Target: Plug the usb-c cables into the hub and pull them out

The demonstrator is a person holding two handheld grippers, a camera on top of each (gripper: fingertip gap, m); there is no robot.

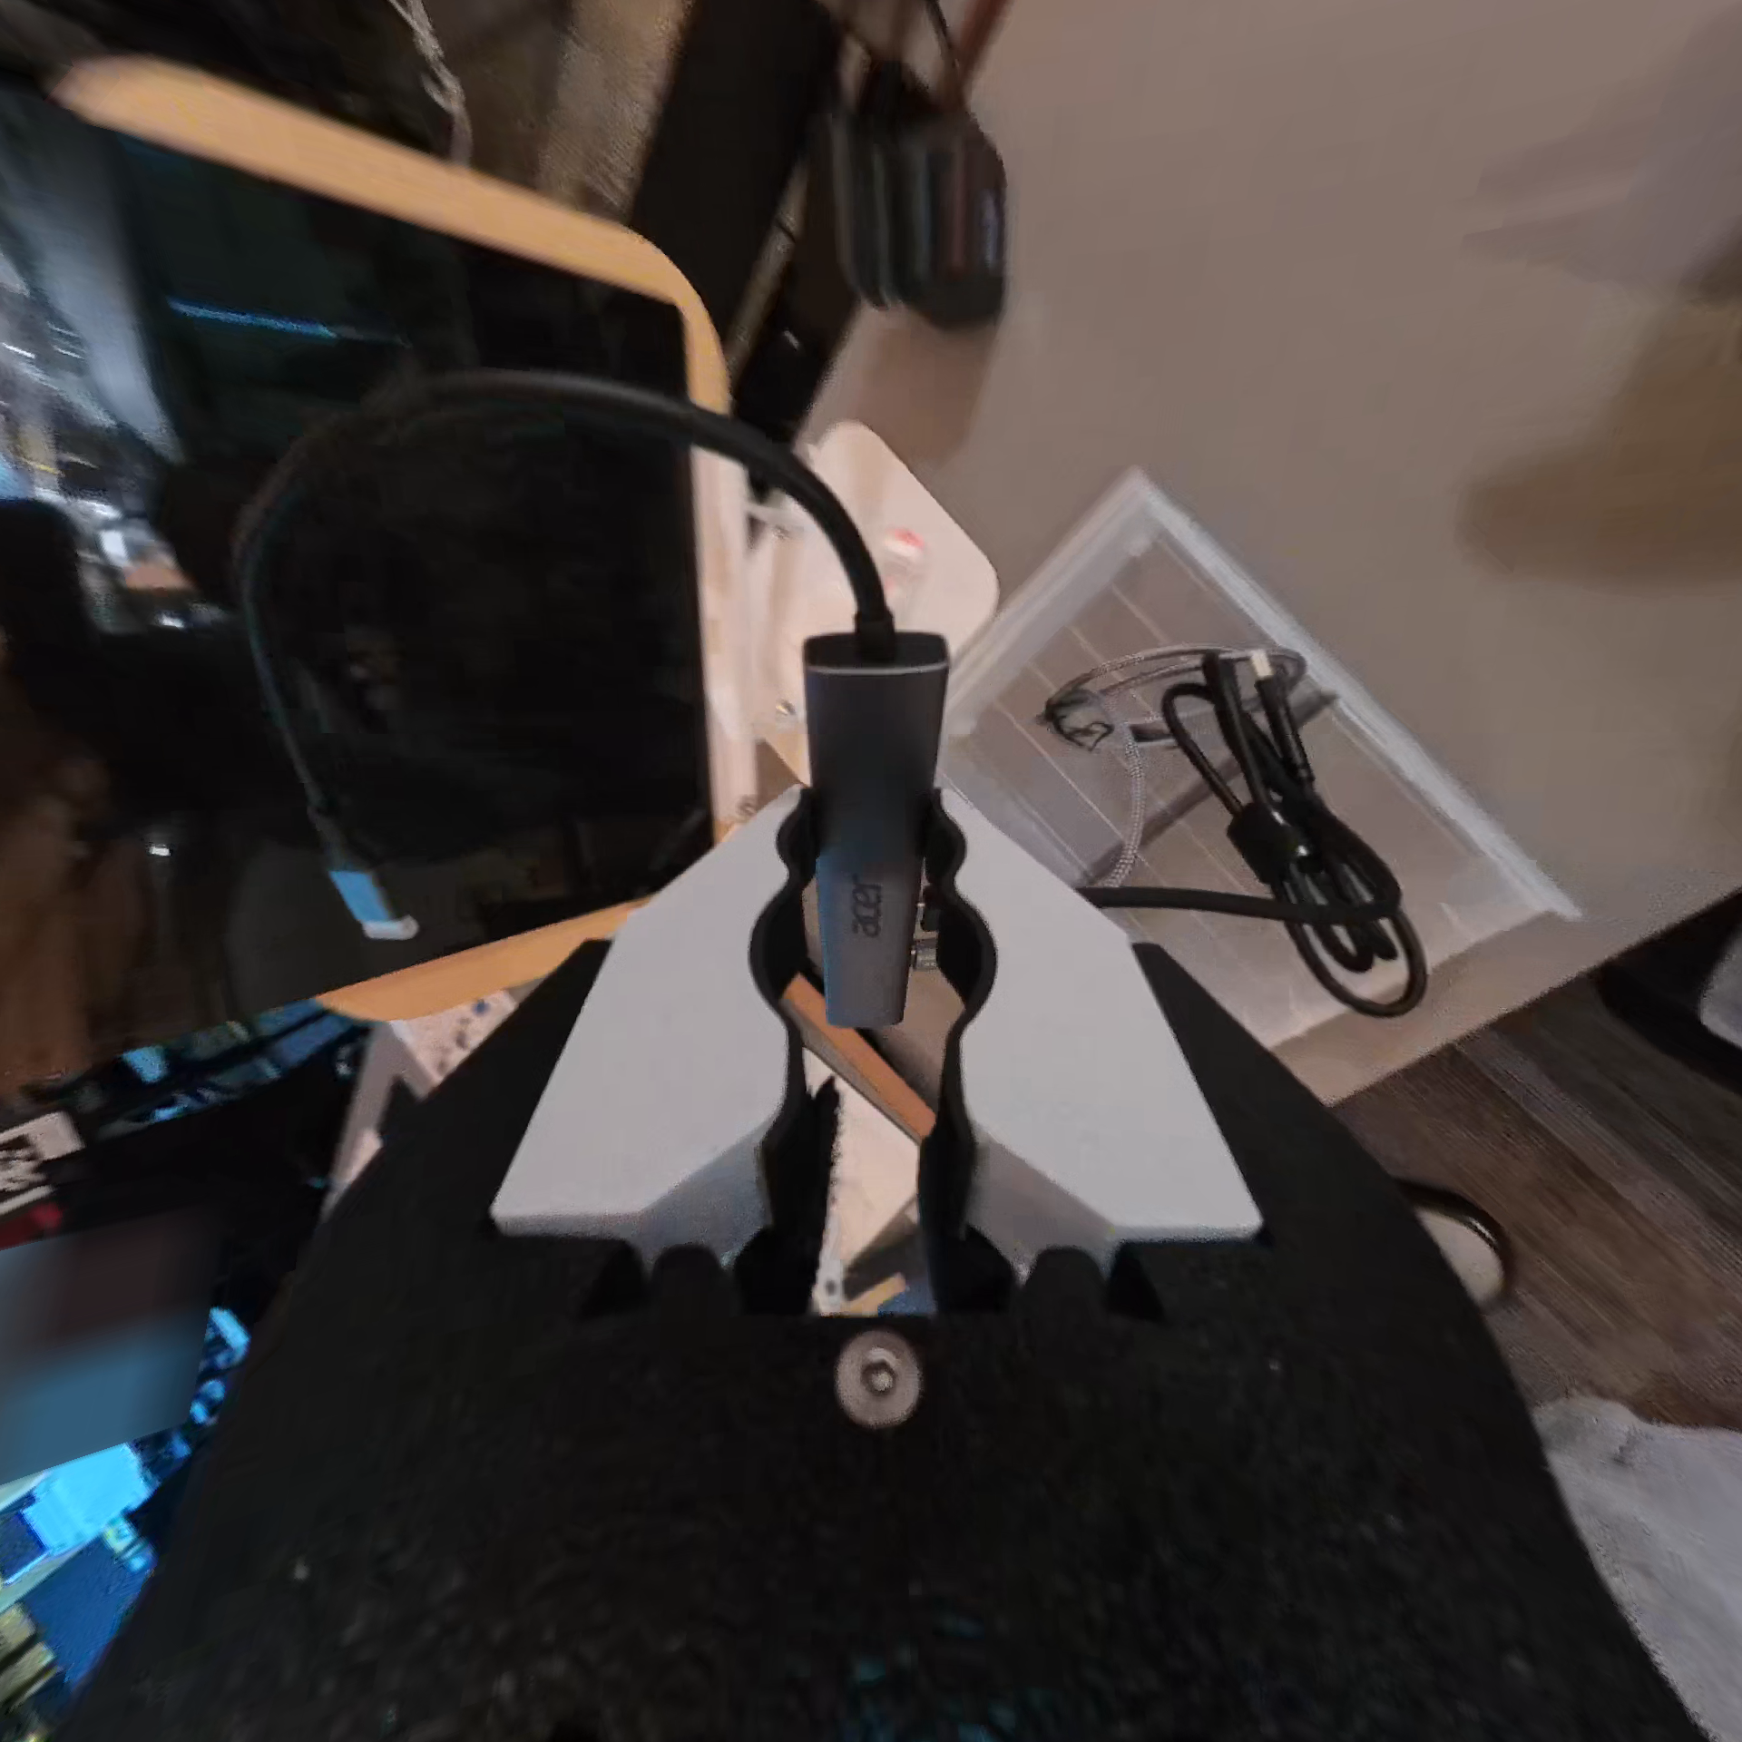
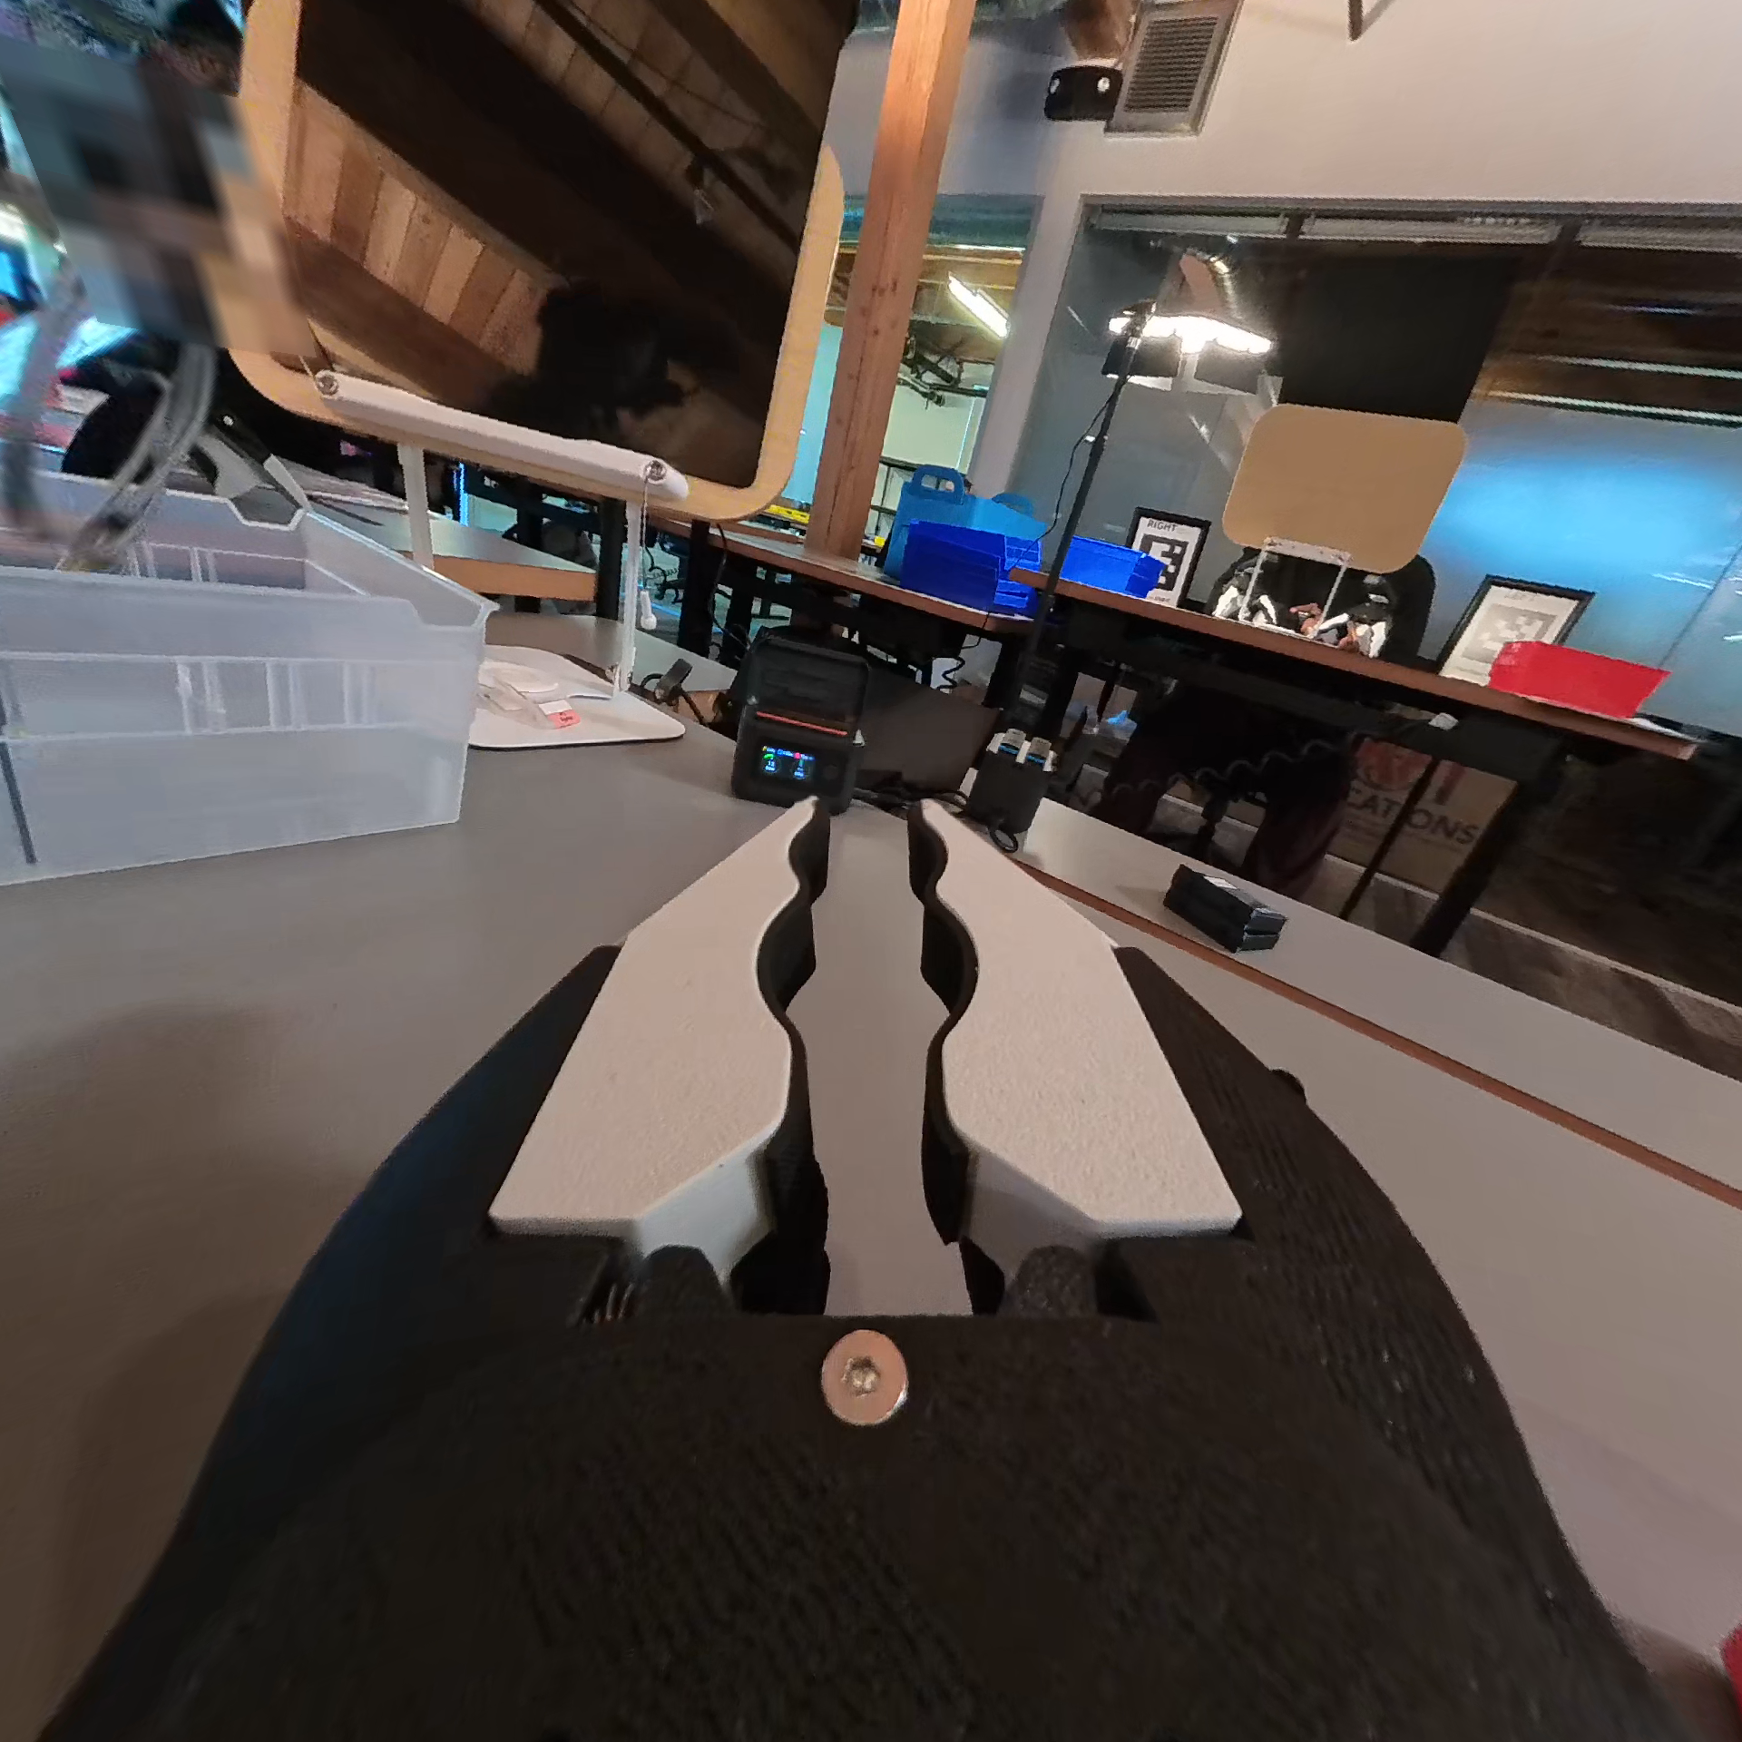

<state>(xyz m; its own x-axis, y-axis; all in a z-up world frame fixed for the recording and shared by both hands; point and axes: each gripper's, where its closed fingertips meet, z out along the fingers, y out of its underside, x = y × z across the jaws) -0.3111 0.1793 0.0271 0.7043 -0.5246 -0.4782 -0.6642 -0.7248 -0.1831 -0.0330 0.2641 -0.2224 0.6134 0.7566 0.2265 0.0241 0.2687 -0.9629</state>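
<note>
In the left wrist view my left gripper (image 1: pixel 869 820) is shut on a grey USB hub (image 1: pixel 872 829) and holds it in the air. The hub's black lead (image 1: pixel 528 396) loops up and left, ending in a blue plug (image 1: pixel 372 905) that hangs free. Coiled black and braided USB-C cables (image 1: pixel 1301 820) lie in a clear plastic tray (image 1: pixel 1178 603) to the right, apart from the hub. In the right wrist view my right gripper (image 2: pixel 867 829) is open and empty, low over the grey table (image 2: pixel 236 1037).
A wood-framed mirror on a white stand (image 2: pixel 528 443) rises behind the clear tray (image 2: pixel 236 716); it also shows in the left wrist view (image 1: pixel 698 377). A small black device with a lit screen (image 2: pixel 797 745) and a black block (image 2: pixel 1225 919) sit ahead on the table.
</note>
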